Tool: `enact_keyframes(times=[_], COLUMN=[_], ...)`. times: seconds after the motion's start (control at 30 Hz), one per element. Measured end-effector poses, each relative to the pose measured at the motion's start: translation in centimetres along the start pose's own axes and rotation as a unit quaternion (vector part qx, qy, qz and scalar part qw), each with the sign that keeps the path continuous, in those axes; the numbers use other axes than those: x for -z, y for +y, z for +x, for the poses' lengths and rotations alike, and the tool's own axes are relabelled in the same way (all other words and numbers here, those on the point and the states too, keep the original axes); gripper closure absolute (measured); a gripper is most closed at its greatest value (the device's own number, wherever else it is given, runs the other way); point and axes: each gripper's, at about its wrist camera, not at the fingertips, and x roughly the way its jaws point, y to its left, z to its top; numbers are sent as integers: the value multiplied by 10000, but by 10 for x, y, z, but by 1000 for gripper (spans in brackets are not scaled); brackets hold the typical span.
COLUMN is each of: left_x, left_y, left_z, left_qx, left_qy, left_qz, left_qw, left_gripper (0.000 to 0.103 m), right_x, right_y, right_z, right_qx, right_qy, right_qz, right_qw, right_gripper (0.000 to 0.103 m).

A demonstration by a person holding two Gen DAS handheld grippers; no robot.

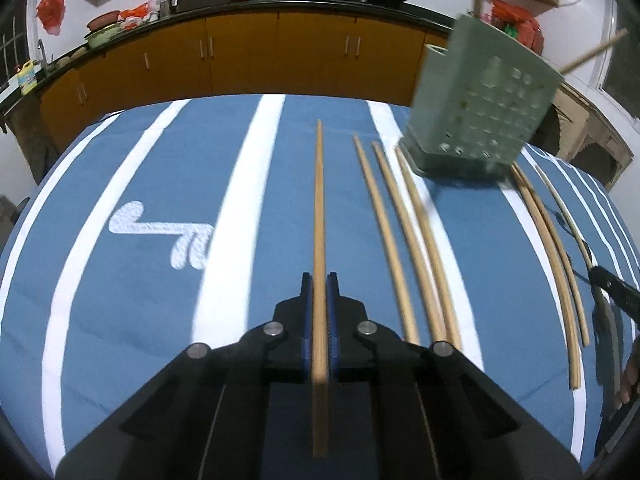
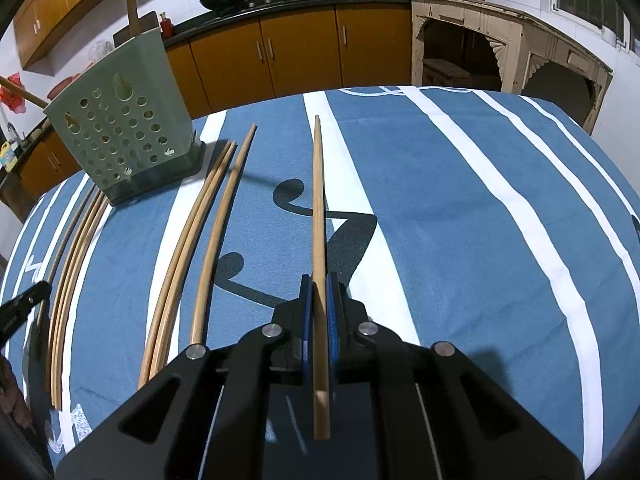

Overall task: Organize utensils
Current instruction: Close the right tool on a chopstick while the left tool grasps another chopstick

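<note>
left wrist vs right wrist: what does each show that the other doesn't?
Left wrist only: sink corner with a yellow bottle, and the left hand-held gripper shut on a chopstick.

Right wrist only: carved cream cabinet, a window at far right, and the right hand-held gripper shut on its own chopstick.

Both: green perforated holder, loose chopsticks, striped blue cloth, woks on the counter.

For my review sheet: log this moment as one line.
left gripper: shut on chopstick | right gripper: shut on chopstick | holder: upright on table | loose chopsticks: remain
</note>
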Motion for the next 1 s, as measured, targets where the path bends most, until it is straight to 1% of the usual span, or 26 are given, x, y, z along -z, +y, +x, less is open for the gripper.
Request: enact_keyframes(times=[0.13, 0.23, 0.47, 0.67, 0.77, 0.83, 0.93, 1.0], left_x=[1, 1, 9, 17, 19, 20, 20, 19], left_y=[4, 3, 1, 1, 0, 1, 1, 0], left_z=[-1, -1, -7, -13, -14, -15, -15, -16], left_qx=[90, 112, 72, 87, 110, 96, 91, 88], left_qy=[-6, -5, 21, 32, 34, 33, 48, 100], left_qz=[-10, 2, 223, 271, 254, 216, 206, 205], left_qw=[10000, 9999, 9997, 9996, 9996, 9997, 9997, 9997], left_gripper=[93, 92, 92, 92, 92, 95, 95, 95], right_x=[2, 1, 5, 7, 9, 10, 8, 7], right_y=[4, 3, 3, 1, 0, -1, -3, -5], right_z=[0, 0, -3, -4, -5, -5, -8, -16], right_qx=[70, 30, 22, -34, -64, -111, -184, -225], right_qy=[-59, -56, -44, -39, -35, -35, 11, -112], right_qz=[-101, -77, -187, -139, -135, -106, -21, 19], right_qw=[9999, 10000, 9998, 9999, 9999, 9999, 9998, 9997], right_gripper=[94, 94, 94, 94, 94, 95, 95, 95])
